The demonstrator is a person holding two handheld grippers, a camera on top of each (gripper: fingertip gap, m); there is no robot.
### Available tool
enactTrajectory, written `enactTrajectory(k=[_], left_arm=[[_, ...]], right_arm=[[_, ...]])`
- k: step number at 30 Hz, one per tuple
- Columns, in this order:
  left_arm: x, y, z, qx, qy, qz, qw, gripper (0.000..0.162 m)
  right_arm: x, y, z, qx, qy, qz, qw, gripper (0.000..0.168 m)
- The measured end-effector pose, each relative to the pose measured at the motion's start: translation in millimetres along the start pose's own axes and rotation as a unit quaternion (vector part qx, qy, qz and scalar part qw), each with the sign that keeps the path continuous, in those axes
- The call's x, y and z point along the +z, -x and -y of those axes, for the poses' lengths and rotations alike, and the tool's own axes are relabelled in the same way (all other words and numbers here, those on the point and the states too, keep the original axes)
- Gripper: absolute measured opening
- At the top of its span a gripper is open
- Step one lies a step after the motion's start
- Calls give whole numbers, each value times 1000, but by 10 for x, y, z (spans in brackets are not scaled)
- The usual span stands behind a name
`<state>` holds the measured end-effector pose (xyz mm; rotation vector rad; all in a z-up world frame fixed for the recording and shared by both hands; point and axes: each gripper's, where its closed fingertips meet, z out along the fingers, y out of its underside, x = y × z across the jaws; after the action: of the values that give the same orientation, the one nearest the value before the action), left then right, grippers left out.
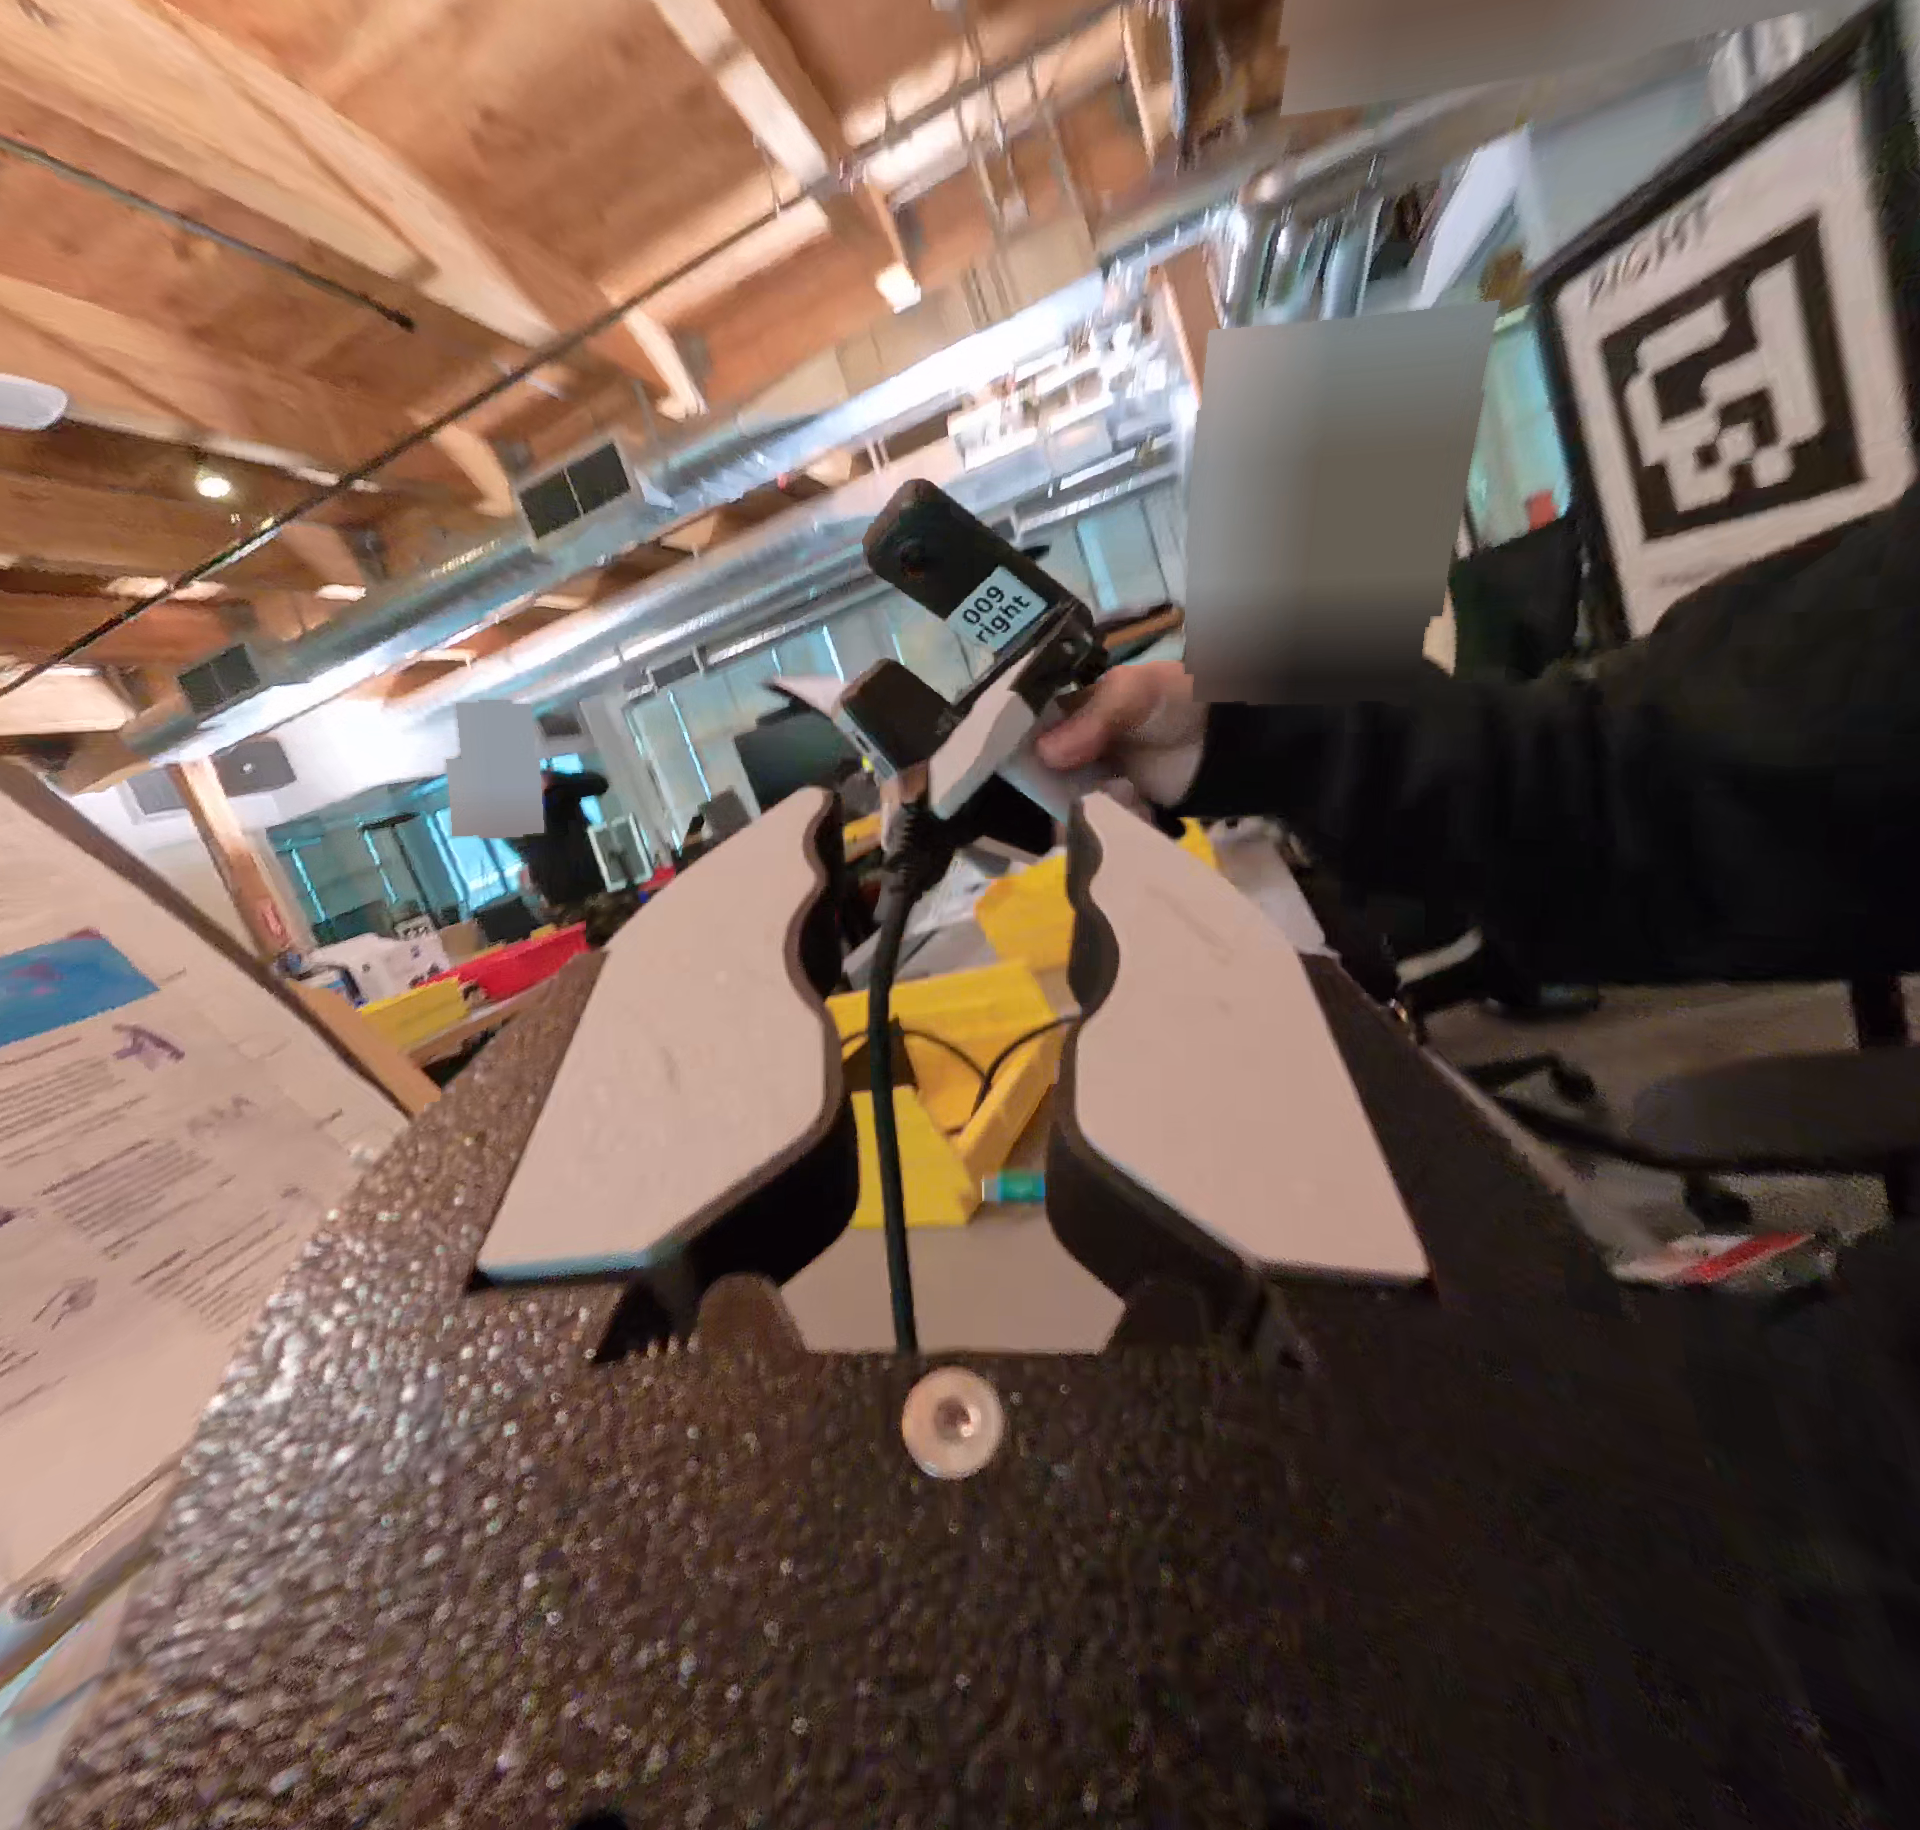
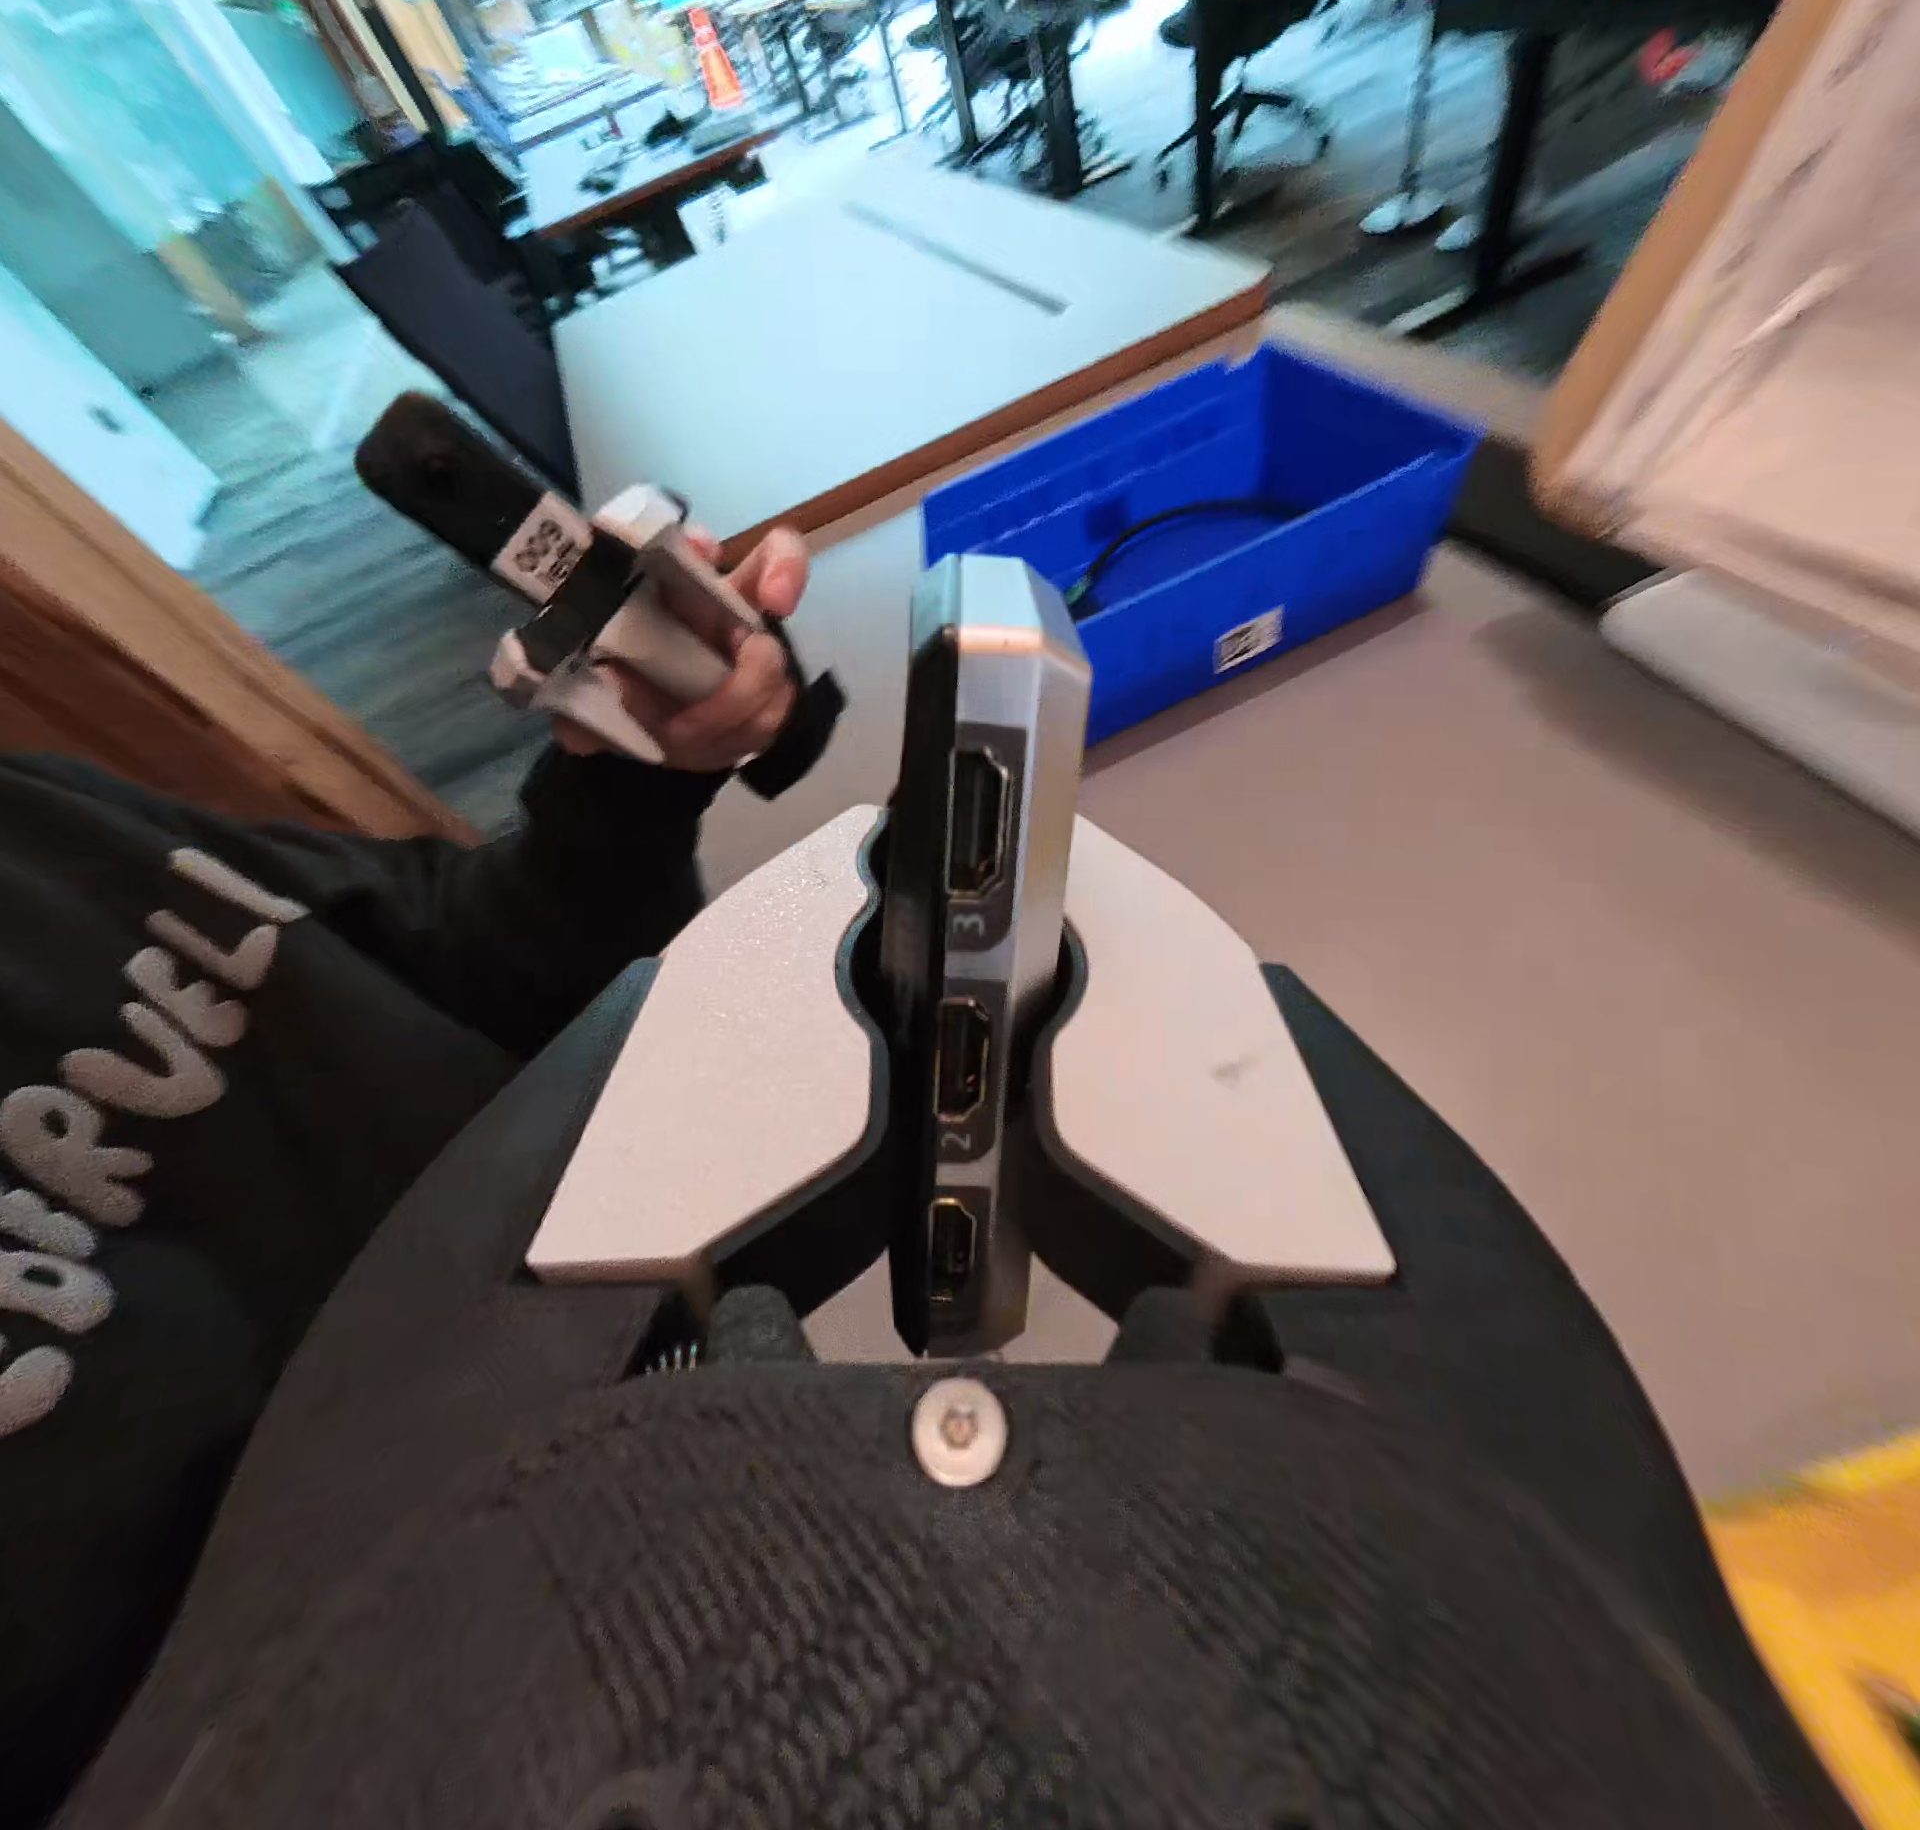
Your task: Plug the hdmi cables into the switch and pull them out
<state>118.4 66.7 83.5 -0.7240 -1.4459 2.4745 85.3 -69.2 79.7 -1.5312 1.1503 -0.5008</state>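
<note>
Wooden ceiling beams and yellow bins (image 1: 940, 1146) fill the background behind your left gripper (image 1: 951, 850), whose two fingers stand apart with one thin black cable (image 1: 883, 1105) running up between them, touching neither. Your right gripper (image 2: 961, 881) is clamped on the switch (image 2: 961, 949), held upright on edge between both fingers. Three ports show down its facing side, all empty. Beyond it, one blue bin (image 2: 1340, 575) sits at the far edge of the grey table (image 2: 1455, 897), with a single dark cable lying inside. Your left hand (image 2: 727, 679) holds its gripper well apart from the switch.
</note>
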Motion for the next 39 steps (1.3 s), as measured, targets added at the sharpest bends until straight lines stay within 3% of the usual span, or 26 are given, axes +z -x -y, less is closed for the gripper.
enactTrajectory(k=[4, 8, 10, 12, 18, 22, 24, 28, 34, 36, 39], left_arm=[[-88, 165, -119, 14, 26, 40, 999, 40], [-48, 199, -408, -26, 68, 32, 997, 39], [-18, 178, -545, -35, 89, 22, 995, 40], [0, 159, -674, -33, 114, 16, 993, 39], [-2, 140, -871, -26, 157, 8, 987, 39], [-11, 158, -948, -40, 161, 7, 986, 39], [-22, 173, -1033, -53, 165, 7, 985, 39], [-52, 214, -1288, -98, 171, 11, 980, 39], [-80, 237, -1633, -148, 188, 14, 971, 39], [-76, 212, -1663, -155, 192, 7, 969, 39], [-65, 175, -1659, -164, 189, -5, 968, 39]], right_arm=[[-601, -273, 616, -80, -33, -105, 991, 23], [-1198, -688, 1108, -156, -36, -237, 958, 23], [-1493, -1024, 1214, -187, -5, -317, 930, 24], [-1657, -1359, 1196, -182, 25, -347, 920, 24], [-1767, -2245, 801, -110, 89, -374, 916, 24], [-1726, -2837, 229, -105, 213, -423, 874, 24], [-1693, -3097, -23, -134, 287, -450, 835, 24], [-1678, -3564, -508, -257, 480, -472, 693, 24], [-1352, -4040, -850, -408, 605, -417, 542, 24], [-1220, -4184, -922, -419, 611, -414, 529, 24], [-965, -4321, -1041, -420, 594, -401, 557, 37]])
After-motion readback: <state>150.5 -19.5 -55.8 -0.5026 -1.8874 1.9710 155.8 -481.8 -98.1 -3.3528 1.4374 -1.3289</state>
